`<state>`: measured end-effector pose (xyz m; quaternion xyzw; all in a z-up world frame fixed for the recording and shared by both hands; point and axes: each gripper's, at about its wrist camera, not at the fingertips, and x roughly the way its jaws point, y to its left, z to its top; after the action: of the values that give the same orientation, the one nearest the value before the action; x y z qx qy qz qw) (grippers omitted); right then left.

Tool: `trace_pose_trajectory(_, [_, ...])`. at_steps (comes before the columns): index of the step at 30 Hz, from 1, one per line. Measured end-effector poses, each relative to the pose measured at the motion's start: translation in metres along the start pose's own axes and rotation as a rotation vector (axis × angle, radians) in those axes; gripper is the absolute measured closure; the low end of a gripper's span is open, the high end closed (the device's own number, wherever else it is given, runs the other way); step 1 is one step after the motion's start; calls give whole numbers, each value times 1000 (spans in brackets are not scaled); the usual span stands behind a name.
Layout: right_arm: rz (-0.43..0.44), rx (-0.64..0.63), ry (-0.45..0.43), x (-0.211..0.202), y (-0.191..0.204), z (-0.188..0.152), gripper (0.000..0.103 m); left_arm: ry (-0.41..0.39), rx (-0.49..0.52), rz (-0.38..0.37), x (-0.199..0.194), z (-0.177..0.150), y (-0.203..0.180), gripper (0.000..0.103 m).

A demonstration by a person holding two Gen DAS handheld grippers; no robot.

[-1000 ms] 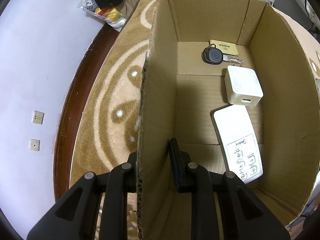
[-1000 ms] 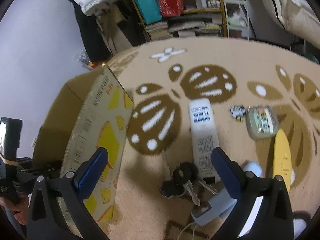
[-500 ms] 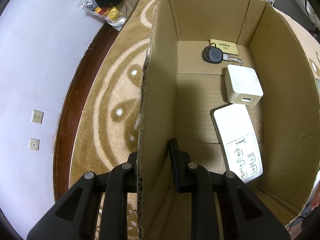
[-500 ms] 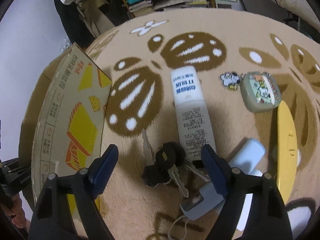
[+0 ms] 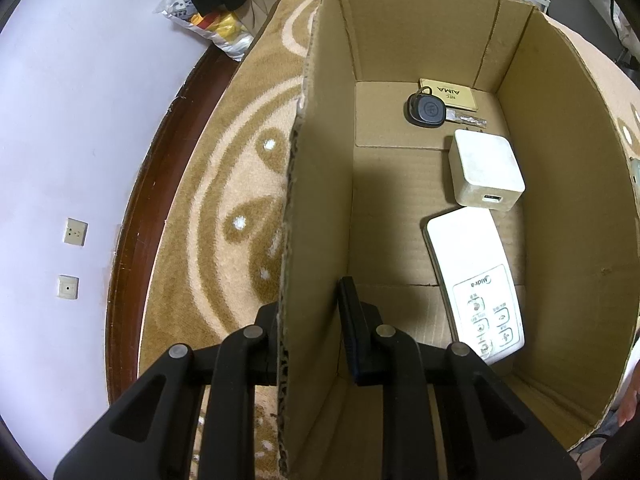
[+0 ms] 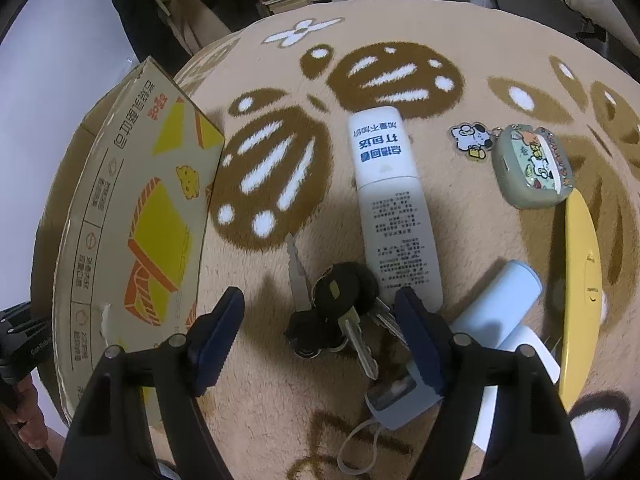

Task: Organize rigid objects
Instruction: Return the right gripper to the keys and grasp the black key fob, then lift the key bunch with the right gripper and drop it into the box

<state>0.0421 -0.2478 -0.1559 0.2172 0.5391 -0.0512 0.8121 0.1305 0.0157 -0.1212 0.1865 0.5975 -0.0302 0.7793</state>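
Since the earlier frames our right gripper (image 6: 320,332) has sunk toward the keys (image 6: 334,312), and its jaws have just been closing; they stand spread on either side of the bunch, not yet pressing it. Our left gripper (image 5: 310,340) has not moved: its jaws are pinched on the box (image 5: 320,208) wall, steadying it. Inside the box lie a remote (image 5: 474,284), a charger (image 5: 484,168), a fob (image 5: 426,110) and a card (image 5: 448,94). We judge the risk is a poor catch: the right finger (image 6: 418,338) sits over the outer keys, next to the white stick (image 6: 394,208) and blue case (image 6: 404,400), so closing here could nip only part of the loose bunch, or snag a neighbour.
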Motion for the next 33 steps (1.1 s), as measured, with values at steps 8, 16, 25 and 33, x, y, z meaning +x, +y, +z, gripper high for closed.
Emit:
trace_pose_trajectory(8, [-12, -29, 13, 2, 7, -5, 45, 1, -4, -4, -3, -2, 0, 82])
trace_pose_trajectory(16, [-3, -1, 34, 24, 7, 1, 46, 4, -8, -9, -2, -1, 1, 82])
trace_pose_trajectory(25, [-85, -93, 1, 34, 27, 4, 55, 3, -7, -14, -1, 0, 4, 82])
trace_pose_trajectory(33, [-112, -112, -120, 32, 40, 18, 60, 2, -4, -10, -2, 1, 5, 82])
